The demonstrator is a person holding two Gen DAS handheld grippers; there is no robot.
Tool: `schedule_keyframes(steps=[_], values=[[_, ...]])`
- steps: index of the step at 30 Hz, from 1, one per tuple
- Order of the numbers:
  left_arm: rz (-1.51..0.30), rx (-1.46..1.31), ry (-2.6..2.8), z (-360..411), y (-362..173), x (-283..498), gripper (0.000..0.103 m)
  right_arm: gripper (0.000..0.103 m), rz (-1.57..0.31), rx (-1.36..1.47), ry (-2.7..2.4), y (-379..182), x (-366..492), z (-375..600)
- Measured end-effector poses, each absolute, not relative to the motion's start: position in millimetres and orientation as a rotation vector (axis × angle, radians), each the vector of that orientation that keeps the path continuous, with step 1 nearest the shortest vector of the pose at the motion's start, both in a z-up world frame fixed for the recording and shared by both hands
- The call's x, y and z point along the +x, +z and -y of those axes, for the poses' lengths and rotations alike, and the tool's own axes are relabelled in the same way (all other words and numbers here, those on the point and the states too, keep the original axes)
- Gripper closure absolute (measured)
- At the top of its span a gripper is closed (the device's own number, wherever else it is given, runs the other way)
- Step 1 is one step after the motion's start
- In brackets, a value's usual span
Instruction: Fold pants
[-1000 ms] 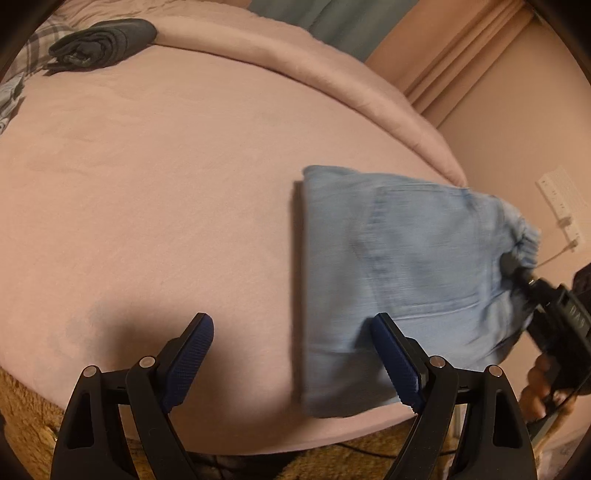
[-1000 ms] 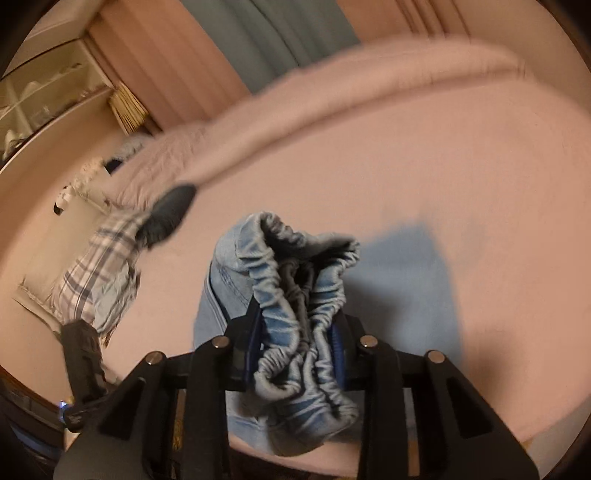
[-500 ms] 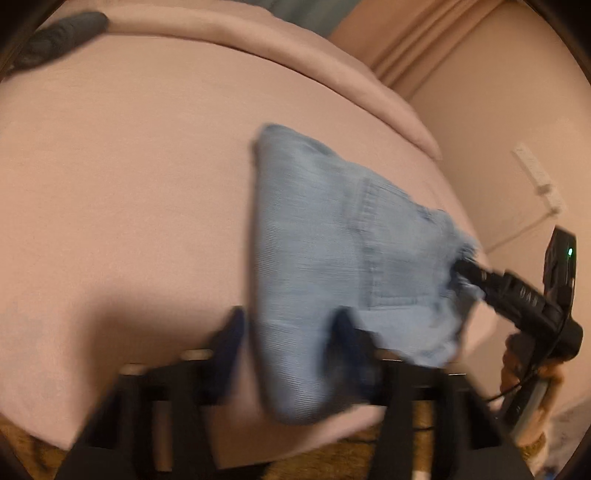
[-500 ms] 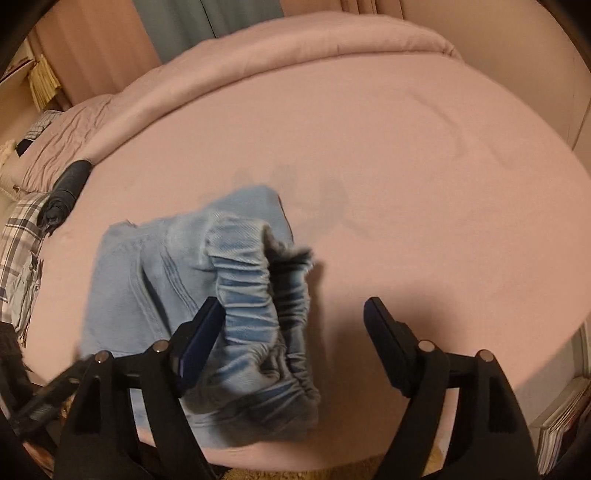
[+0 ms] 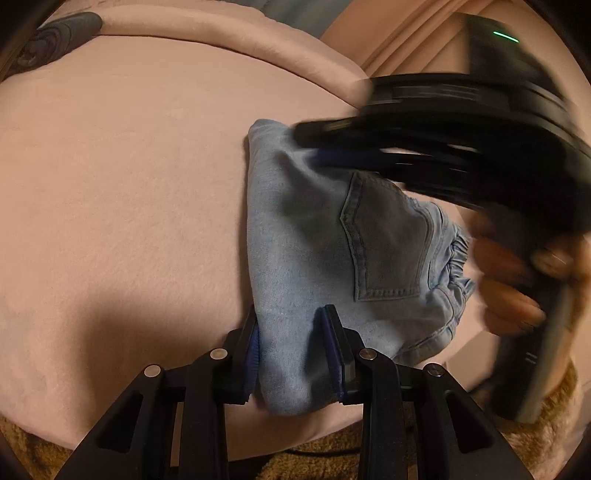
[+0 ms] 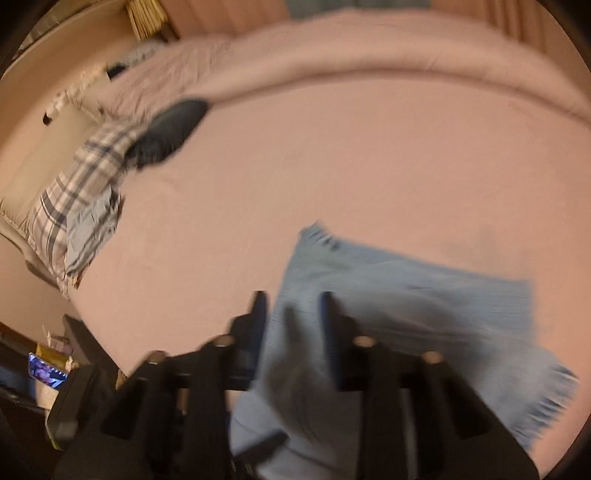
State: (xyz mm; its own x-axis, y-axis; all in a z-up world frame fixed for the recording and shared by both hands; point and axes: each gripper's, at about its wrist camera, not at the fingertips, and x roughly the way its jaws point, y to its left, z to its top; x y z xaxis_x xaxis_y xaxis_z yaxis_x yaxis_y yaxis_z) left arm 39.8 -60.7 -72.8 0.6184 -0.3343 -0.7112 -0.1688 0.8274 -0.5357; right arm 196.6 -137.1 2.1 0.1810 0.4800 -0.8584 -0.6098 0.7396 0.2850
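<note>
Folded light blue denim pants [image 5: 325, 236] lie on the pink bed near its front right edge, back pocket up. My left gripper [image 5: 293, 350] is shut on the near folded corner of the pants. My right gripper [image 5: 343, 155] reaches over the far part of the pants from the right, blurred. In the right wrist view the pants [image 6: 406, 302] are blurred and my right gripper [image 6: 293, 325] has its jaws close around a fold of the denim at the left edge.
A dark grey folded garment [image 5: 55, 33] lies at the far left of the bed; it also shows in the right wrist view [image 6: 166, 133]. A plaid cloth [image 6: 74, 192] lies at the bed's left edge. Brown carpet [image 5: 314, 465] is below the bed's front edge.
My left gripper closed on the near corner of the pants. My right gripper let go of the elastic waistband, swung over the pants and closed on their far edge.
</note>
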Motion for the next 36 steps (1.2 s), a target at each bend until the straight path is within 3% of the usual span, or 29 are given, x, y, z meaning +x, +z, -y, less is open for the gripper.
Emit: schedule_keyframes(steps=[5, 23, 25, 28, 30, 33, 36], values=[[-0.917, -0.591, -0.096, 62.4, -74.0, 37.7, 0.074, 0.085, -1.192, -0.190, 0.702, -31.8, 203.3, 124.4], [-0.921, -0.534, -0.073, 76.5, -61.0, 19.4, 0.074, 0.085, -1.160, -0.065, 0.730, -29.6, 212.8, 130.7], [-0.925, -0.545, -0.103, 71.6, -51.5, 16.4, 0.070, 0.083, -1.182, -0.013, 0.748, -21.7, 213.4, 138.3], [-0.851, -0.552, -0.101, 55.7, -31.0, 7.1, 0.041, 0.067, -1.118, -0.018, 0.739, 4.1, 200.9, 156.8], [-0.789, -0.551, -0.082, 47.2, -19.4, 8.5, 0.017, 0.044, -1.051, 0.005, 0.735, 22.6, 189.4, 176.1], [-0.786, -0.555, -0.061, 38.9, -14.9, 23.2, 0.016, 0.026, -0.981, 0.088, 0.741, 43.8, 173.4, 219.2], [-0.804, -0.571, -0.074, 36.1, -19.7, 38.6, 0.016, 0.016, -0.932, 0.122, 0.671, 50.5, 161.1, 262.3]])
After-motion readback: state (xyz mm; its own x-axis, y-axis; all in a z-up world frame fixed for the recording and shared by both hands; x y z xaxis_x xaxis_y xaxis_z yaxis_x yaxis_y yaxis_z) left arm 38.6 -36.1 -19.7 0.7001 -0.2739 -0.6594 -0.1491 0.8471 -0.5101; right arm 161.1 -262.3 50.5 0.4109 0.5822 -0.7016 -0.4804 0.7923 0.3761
